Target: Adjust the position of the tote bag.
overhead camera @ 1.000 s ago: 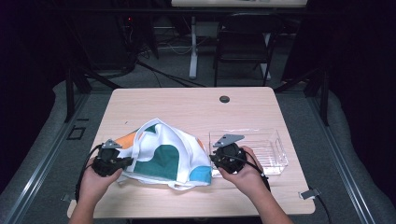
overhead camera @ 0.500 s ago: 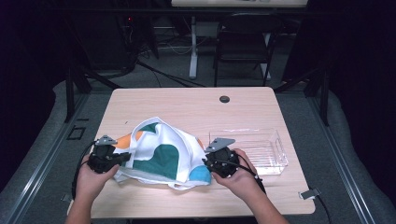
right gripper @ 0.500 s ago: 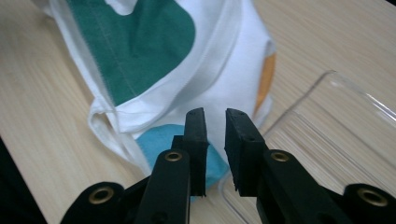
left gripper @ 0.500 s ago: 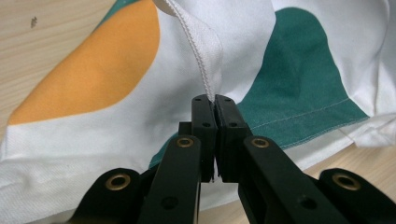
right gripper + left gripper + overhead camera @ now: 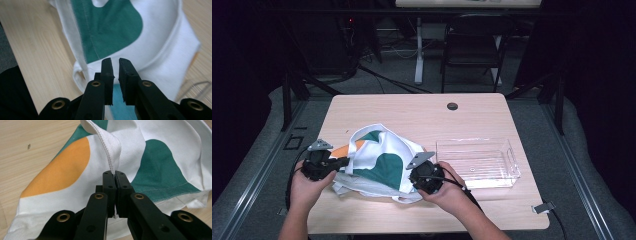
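Observation:
A white cloth (image 5: 377, 160) with green and orange patches lies bunched on the wooden table (image 5: 412, 115), left of centre. My left gripper (image 5: 343, 161) is at its left edge. In the left gripper view the gripper (image 5: 115, 173) is shut on a stitched white hem of the cloth (image 5: 155, 170), which rises in a fold from the jaws. My right gripper (image 5: 412, 180) is at the cloth's right edge. Its jaws (image 5: 115, 61) have just been closing and stand a narrow gap apart over the cloth (image 5: 112, 25), with no fabric pinched between them.
A clear plastic bin (image 5: 472, 142) stands right of the cloth, close to my right hand; its edge (image 5: 197, 86) shows in the right gripper view. A round cable hole (image 5: 452, 106) sits near the table's far edge. A chair (image 5: 472, 50) stands beyond the table.
My right hand has moved left from the bin's front corner onto the cloth's right edge. The left hand has kept hold of the hem and barely shifted.

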Demonstrator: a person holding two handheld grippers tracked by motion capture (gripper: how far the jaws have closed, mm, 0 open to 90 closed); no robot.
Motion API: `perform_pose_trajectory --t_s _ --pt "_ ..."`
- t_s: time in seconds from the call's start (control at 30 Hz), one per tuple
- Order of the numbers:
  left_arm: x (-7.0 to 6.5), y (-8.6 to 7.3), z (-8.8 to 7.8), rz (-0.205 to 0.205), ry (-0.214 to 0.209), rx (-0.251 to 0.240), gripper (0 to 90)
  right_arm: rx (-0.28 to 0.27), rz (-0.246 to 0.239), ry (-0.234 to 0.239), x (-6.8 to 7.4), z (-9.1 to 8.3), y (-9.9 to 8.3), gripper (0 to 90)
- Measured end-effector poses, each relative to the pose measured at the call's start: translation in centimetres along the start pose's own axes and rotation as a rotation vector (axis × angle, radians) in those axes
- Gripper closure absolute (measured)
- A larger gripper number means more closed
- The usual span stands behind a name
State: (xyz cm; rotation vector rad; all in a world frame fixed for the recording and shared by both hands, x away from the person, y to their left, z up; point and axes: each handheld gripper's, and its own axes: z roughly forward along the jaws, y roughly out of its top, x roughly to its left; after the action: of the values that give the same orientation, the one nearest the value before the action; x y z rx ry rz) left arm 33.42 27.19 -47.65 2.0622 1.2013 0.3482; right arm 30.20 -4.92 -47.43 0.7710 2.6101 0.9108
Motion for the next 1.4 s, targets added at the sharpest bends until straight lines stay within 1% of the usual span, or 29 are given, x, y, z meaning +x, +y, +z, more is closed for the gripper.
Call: perform_pose_trajectory --t_s 0.03,0.07,0.1,0.13,0.17,0.2,0.23,0.33,0.37,0.43,0.63,0.67,0.77,0.83,0.93,1.27,1.4 --pt "0.0 0.1 0.0 -0.003 0.002 -0.001 88.6 0.008 -0.013 0.009 0.2 0.3 0.3 82.3" --pt "0.0 0.1 -0.1 -0.003 0.003 -0.002 88.6 0.003 -0.014 0.017 0.6 0.7 0.5 82.4" --pt "0.0 0.2 -0.1 -0.003 0.007 -0.012 88.6 0.018 -0.028 0.021 0.8 1.1 0.7 82.5" --pt "0.2 0.2 -0.2 -0.001 0.008 -0.020 88.6 0.037 -0.048 0.030 1.3 1.8 1.1 82.5" --pt "0.2 0.2 -0.2 -0.001 0.008 -0.020 88.6 0.037 -0.048 0.030 1.3 1.8 1.1 82.5" --pt "0.2 0.3 -0.4 -0.007 0.003 -0.021 88.6 0.046 -0.056 0.044 1.7 2.5 1.4 82.5" --pt "0.2 0.3 -0.4 -0.007 0.003 -0.021 88.6 0.042 -0.052 0.045 2.0 2.9 1.4 82.5" --pt "0.5 0.3 -0.5 -0.009 -0.001 -0.032 88.6 0.058 -0.069 0.051 2.4 3.6 1.7 82.5" --pt "0.5 0.3 -0.4 -0.011 0.003 -0.038 88.6 0.063 -0.070 0.051 2.5 3.8 1.7 82.5" --pt "0.5 0.3 -0.5 -0.009 -0.003 -0.029 88.7 0.071 -0.075 0.054 2.7 4.1 1.8 82.1" --pt "0.5 0.3 -0.5 -0.012 -0.003 -0.032 88.7 0.084 -0.090 0.051 3.0 4.8 2.1 81.7" --pt "0.5 0.2 -0.5 -0.016 0.000 -0.040 88.6 0.089 -0.095 0.050 3.2 5.1 2.3 81.5" --pt "0.6 0.2 -0.5 -0.015 -0.008 -0.032 88.6 0.098 -0.103 0.052 3.4 5.4 2.3 81.3" --pt "0.7 0.2 -0.4 -0.013 -0.008 -0.031 88.7 0.105 -0.123 0.037 3.7 5.8 2.5 81.3" --pt "0.7 0.2 -0.4 -0.013 -0.009 -0.030 88.6 0.110 -0.137 0.025 4.0 6.1 2.6 81.4" --pt "0.7 0.2 -0.4 -0.019 -0.013 -0.030 88.7 0.122 -0.152 0.003 4.1 6.7 2.8 81.2" --pt "0.8 0.2 -0.4 -0.019 -0.016 -0.033 88.6 0.123 -0.158 -0.008 4.2 6.9 2.8 83.5"
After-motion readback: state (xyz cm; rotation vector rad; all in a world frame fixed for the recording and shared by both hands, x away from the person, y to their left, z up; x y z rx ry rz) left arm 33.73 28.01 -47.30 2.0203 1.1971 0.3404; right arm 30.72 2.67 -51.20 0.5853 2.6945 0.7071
